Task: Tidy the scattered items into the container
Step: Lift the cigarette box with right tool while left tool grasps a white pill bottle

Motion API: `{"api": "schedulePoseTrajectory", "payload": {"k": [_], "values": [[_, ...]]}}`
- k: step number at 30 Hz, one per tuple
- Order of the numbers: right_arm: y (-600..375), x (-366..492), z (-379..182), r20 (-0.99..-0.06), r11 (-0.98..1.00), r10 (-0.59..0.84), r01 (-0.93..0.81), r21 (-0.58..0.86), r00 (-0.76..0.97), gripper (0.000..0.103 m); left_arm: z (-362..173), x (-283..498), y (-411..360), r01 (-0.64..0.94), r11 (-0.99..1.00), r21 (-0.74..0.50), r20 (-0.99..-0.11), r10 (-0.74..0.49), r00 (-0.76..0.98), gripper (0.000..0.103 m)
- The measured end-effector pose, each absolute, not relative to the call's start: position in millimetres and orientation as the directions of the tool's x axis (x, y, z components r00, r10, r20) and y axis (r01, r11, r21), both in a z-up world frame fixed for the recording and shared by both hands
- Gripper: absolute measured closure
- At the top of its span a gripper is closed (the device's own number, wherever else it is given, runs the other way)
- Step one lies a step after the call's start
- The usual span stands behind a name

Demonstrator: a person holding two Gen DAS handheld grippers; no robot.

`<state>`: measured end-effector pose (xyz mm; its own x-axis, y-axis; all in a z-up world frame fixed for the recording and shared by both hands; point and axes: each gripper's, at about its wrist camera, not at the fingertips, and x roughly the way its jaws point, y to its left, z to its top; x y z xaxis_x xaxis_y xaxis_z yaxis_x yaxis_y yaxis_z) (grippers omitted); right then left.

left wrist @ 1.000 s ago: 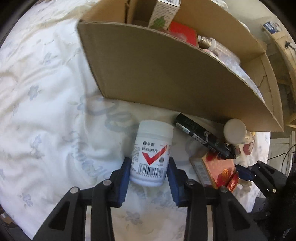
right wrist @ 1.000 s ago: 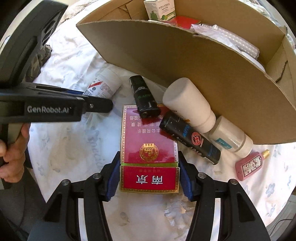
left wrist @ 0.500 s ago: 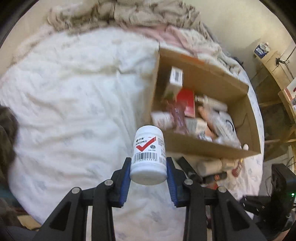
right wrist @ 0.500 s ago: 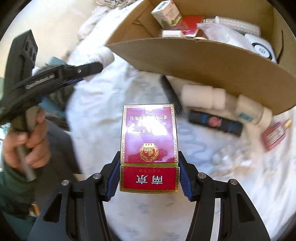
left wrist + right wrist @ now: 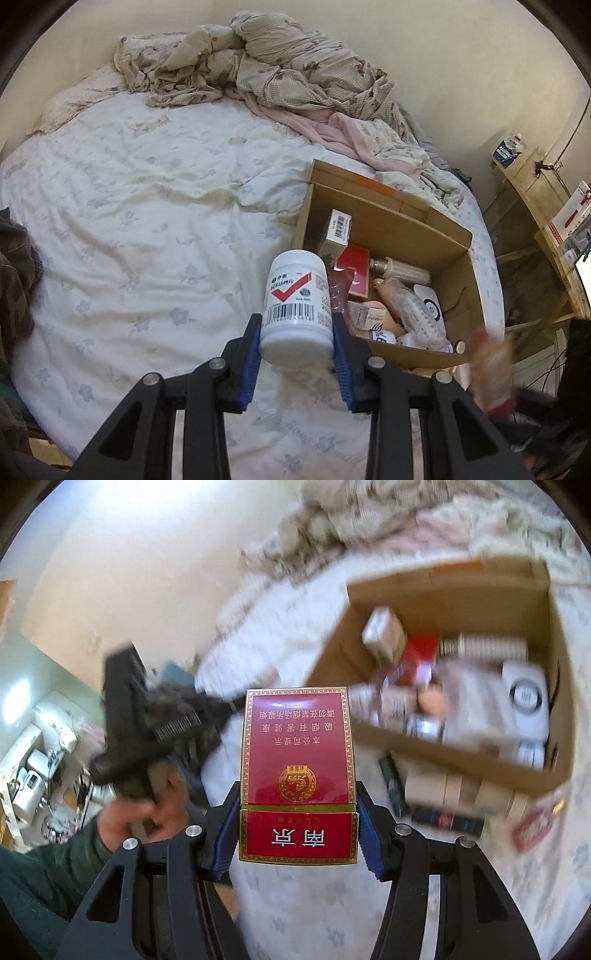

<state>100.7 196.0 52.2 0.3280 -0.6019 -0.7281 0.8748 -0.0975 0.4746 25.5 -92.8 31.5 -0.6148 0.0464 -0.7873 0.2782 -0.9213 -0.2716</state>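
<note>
My left gripper point(image 5: 297, 334) is shut on a white pill bottle point(image 5: 295, 306) with a red tick on its label, held in the air above the bed, just left of the open cardboard box point(image 5: 391, 218). My right gripper point(image 5: 298, 818) is shut on a red cigarette pack point(image 5: 297, 760), lifted clear of the bed in front of the box point(image 5: 454, 590). Several packets and bottles lie inside the box. The left gripper and the hand point(image 5: 144, 812) that holds it show blurred at the left of the right wrist view.
White bottles point(image 5: 454, 788), a black tube point(image 5: 391, 779) and a small pink bottle point(image 5: 535, 819) lie on the flowered bedsheet point(image 5: 147, 221) against the box's near wall. Crumpled bedding point(image 5: 277, 70) is heaped by the far wall. Wooden shelves point(image 5: 546, 206) stand to the right.
Both grippers have risen from the bedsheet with the pill bottle and the cigarette pack in them. The views now look down into the box from above.
</note>
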Motion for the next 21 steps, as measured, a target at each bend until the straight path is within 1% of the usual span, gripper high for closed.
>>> {"api": "schedulePoseTrajectory", "payload": {"k": [6, 11, 14, 16, 18, 21], "values": [[197, 83, 91, -0.647, -0.131, -0.737, 0.897, 0.422, 0.196, 0.043, 31, 8, -87, 0.255, -0.931, -0.260, -0.794, 0.057, -0.605, 0.068], [201, 65, 109, -0.618, -0.221, -0.785, 0.917, 0.333, 0.036, 0.043, 36, -19, -68, 0.158, -0.960, -0.232, -0.798, 0.096, -0.595, 0.068], [200, 55, 113, -0.626, -0.285, -0.778, 0.915, 0.285, -0.048, 0.043, 30, -35, -54, 0.105, -0.971, -0.214, -0.800, 0.113, -0.589, 0.068], [195, 43, 103, -0.644, -0.313, -0.764, 0.892, 0.326, -0.033, 0.043, 25, -41, -51, 0.098, -0.971, -0.218, -0.803, 0.122, -0.583, 0.068], [194, 30, 92, -0.673, -0.359, -0.739, 0.863, 0.356, -0.030, 0.043, 14, -42, -53, 0.106, -0.963, -0.248, -0.810, 0.146, -0.568, 0.068], [191, 15, 75, -0.720, -0.422, -0.693, 0.831, 0.361, -0.039, 0.043, 4, -44, -59, 0.133, -0.947, -0.292, -0.819, 0.177, -0.546, 0.068]]}}
